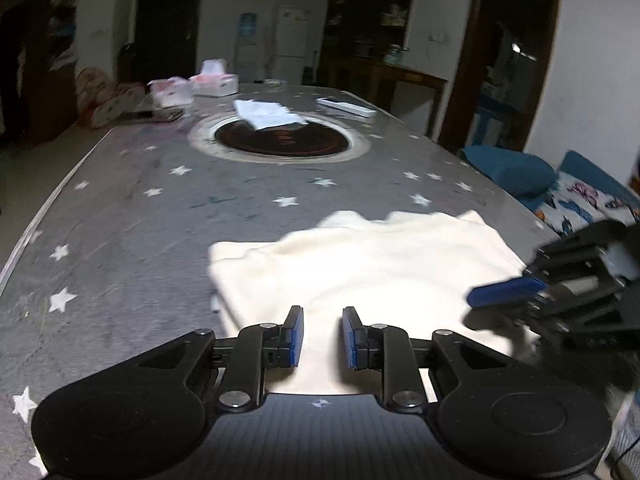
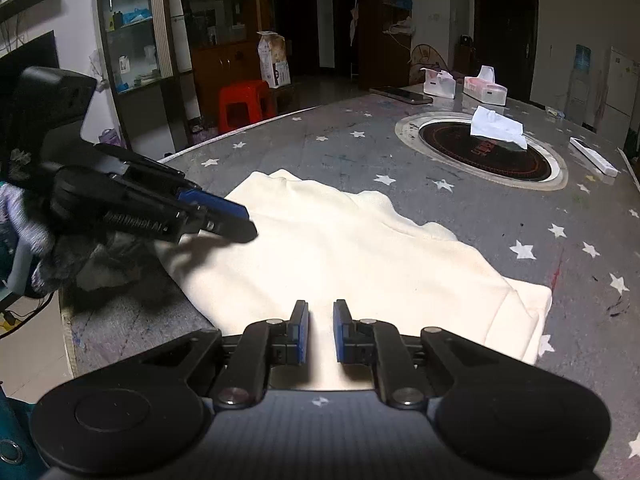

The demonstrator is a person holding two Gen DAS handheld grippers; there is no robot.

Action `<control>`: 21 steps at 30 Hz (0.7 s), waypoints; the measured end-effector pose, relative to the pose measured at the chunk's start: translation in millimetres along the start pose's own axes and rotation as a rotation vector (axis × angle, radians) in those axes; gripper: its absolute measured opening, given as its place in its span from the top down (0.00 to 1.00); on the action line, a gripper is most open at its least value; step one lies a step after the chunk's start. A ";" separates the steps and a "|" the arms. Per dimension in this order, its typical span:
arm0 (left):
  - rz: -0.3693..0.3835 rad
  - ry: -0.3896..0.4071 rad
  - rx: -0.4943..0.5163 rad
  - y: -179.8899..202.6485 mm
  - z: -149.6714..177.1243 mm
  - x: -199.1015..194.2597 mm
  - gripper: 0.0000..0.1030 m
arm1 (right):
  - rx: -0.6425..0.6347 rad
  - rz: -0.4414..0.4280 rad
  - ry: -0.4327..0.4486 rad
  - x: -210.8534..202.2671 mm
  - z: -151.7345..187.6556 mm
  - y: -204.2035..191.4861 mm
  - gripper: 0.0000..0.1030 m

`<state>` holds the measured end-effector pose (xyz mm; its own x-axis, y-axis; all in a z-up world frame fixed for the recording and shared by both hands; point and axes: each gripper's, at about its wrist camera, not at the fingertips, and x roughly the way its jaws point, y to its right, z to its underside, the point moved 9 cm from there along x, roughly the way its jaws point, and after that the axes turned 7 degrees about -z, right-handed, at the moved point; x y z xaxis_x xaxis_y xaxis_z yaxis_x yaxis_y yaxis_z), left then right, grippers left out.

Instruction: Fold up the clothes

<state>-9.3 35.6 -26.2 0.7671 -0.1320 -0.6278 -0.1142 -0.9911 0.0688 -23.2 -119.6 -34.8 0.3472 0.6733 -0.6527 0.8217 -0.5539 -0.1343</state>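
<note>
So the cream garment (image 1: 360, 268) was lying flat, partly folded, on the near end of the star-print table (image 1: 140, 208), straight ahead of and below both grippers. Its long side ran across between them, so each one sat over its own end, neither really closer. The left gripper (image 1: 322, 338) had its pads a small gap apart with nothing pinched, just cloth underneath. The right gripper (image 2: 321, 332) looked nearly shut, also empty. I'd guess an edge grab comes next.
</note>
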 end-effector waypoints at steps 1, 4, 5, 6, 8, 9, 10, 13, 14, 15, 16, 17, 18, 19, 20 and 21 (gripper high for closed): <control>-0.005 0.006 -0.008 -3.2 -2.3 0.3 0.76 | -0.001 -0.001 -0.001 0.5 0.1 0.2 0.89; -0.053 -0.001 -0.005 -15.2 -3.7 6.4 0.76 | 0.002 -0.004 -0.001 1.1 0.7 0.9 0.88; -0.053 -0.006 -0.018 -19.3 -3.6 8.9 0.76 | 0.004 -0.005 0.000 1.0 0.7 0.7 0.88; -0.053 -0.008 -0.028 -22.2 -4.5 10.8 0.76 | 0.004 -0.006 0.000 1.1 0.6 0.8 0.88; -0.061 -0.008 -0.028 -20.6 -8.8 11.6 0.78 | 0.004 -0.009 0.000 1.2 0.3 0.5 0.88; -0.063 -0.004 -0.018 -17.0 -11.9 11.3 0.78 | 0.004 -0.010 0.000 1.2 0.1 0.1 0.86; -0.053 0.003 -0.008 -11.2 -15.6 11.2 0.78 | 0.003 -0.011 0.000 1.2 -0.1 -0.3 0.86; -0.001 0.020 0.018 8.3 -27.5 12.7 0.77 | 0.002 -0.015 -0.001 1.1 -0.9 -1.5 0.84; 0.007 0.021 0.034 14.4 -31.1 16.5 0.77 | 0.001 -0.016 0.000 0.9 -1.7 -1.6 0.83; 0.013 0.014 0.048 19.8 -34.1 21.8 0.77 | 0.007 -0.020 0.003 0.2 -3.0 -0.9 0.83; 0.020 0.008 0.059 24.0 -36.6 27.2 0.77 | 0.013 -0.023 0.006 -0.4 -4.4 0.0 0.83; 0.022 0.001 0.065 26.0 -38.0 33.3 0.77 | 0.017 -0.021 0.010 -1.4 -6.2 1.9 0.83; 0.018 -0.009 0.068 27.2 -39.0 40.3 0.77 | 0.018 -0.013 0.016 -2.4 -8.4 4.4 0.83; 0.015 -0.020 0.067 27.3 -39.8 47.0 0.77 | 0.021 -0.004 0.020 -3.2 -10.6 7.9 0.82; 0.012 -0.031 0.062 26.1 -40.2 53.6 0.77 | 0.025 0.005 0.025 -3.9 -12.7 11.7 0.82; 0.009 -0.040 0.055 24.8 -40.5 58.9 0.77 | 0.032 0.014 0.028 -4.0 -14.5 16.8 0.82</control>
<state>58.6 2.5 -30.1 0.7400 -0.1393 -0.6581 -0.1565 -0.9871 0.0329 -4.3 -124.5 -23.7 0.3716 0.6784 -0.6338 0.8017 -0.5788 -0.1495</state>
